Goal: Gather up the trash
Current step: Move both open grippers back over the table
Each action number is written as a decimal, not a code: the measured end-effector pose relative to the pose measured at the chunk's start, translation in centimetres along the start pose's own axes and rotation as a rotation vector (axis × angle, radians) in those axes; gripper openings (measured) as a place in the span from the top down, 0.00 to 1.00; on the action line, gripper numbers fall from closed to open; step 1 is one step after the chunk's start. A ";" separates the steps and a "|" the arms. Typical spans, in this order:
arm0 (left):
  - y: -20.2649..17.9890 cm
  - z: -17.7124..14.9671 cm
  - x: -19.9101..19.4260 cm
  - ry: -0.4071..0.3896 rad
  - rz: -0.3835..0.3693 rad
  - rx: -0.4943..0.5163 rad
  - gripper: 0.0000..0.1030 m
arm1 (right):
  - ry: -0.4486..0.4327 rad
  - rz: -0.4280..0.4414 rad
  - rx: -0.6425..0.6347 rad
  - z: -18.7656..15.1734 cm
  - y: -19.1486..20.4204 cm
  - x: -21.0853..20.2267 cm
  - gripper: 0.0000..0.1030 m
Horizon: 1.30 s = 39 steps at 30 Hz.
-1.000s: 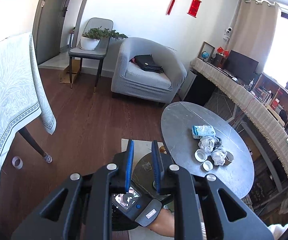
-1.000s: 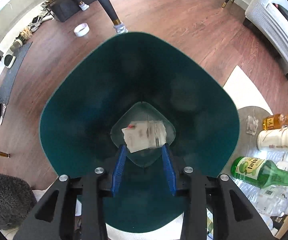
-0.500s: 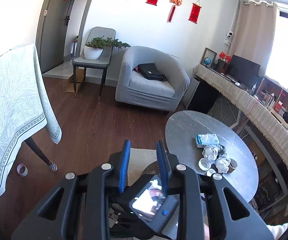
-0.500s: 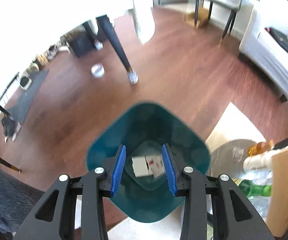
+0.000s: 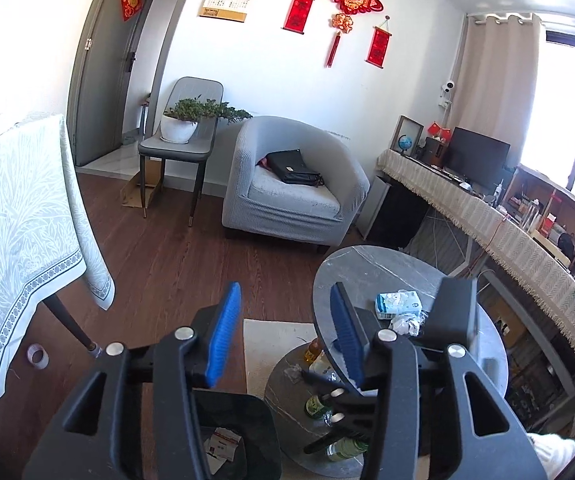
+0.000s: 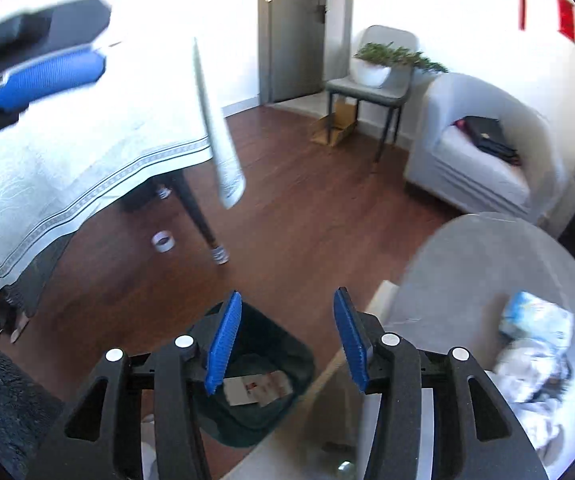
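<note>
A dark green trash bin [image 6: 255, 392] stands on the floor with a paper packet [image 6: 257, 390] at its bottom; it also shows in the left wrist view [image 5: 243, 432]. My right gripper [image 6: 285, 344] is open and empty, high above the bin. My left gripper [image 5: 283, 332] is open and empty, above the bin's edge. The round grey table [image 5: 367, 272] holds a blue tissue pack [image 5: 397, 304] and crumpled white paper [image 5: 405, 324]; these show blurred in the right wrist view [image 6: 535, 344]. The right gripper's body hides part of the table in the left wrist view.
A lower round shelf [image 5: 287, 384] carries several bottles [image 5: 317, 404]. A table with a pale cloth [image 5: 11, 216] stands left, a tape roll [image 5: 37, 356] on the floor by its leg. A grey armchair [image 5: 295, 192] and a chair with a plant [image 5: 183, 136] stand behind.
The right gripper rose away from the bin and tilted up toward the room; the packet stays in the bin. The left gripper opened wider and shifted; the right gripper now crosses its view.
</note>
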State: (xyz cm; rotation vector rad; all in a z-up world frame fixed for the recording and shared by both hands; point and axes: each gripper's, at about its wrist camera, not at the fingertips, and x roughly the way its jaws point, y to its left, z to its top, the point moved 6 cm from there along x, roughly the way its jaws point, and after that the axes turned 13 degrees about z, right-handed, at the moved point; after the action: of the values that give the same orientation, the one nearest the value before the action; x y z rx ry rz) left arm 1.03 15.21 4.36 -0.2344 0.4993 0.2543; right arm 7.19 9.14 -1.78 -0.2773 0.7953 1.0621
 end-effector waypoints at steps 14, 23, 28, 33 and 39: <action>-5.6 -2.7 2.3 0.090 -0.061 0.084 0.42 | -0.064 -0.169 0.114 -4.2 -9.3 -9.2 0.38; -11.2 -6.4 4.5 0.189 -0.124 0.168 0.38 | -0.094 -0.238 0.191 -7.1 -14.4 -13.7 0.34; -14.1 -8.9 5.7 0.236 -0.144 0.235 0.38 | -0.099 -0.253 0.228 -8.8 -16.0 -15.5 0.34; -16.4 -11.1 6.7 0.280 -0.157 0.285 0.38 | -0.098 -0.257 0.244 -9.7 -17.0 -16.5 0.34; -18.3 -12.8 8.0 0.314 -0.156 0.330 0.39 | -0.087 -0.213 0.254 -10.9 -17.5 -16.7 0.33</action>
State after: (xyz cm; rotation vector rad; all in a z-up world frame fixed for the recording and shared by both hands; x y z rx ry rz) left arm 7.54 -4.23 -7.63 0.0111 0.8202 -0.0208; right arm 13.20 -16.66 -0.52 -0.0959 0.7944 0.7592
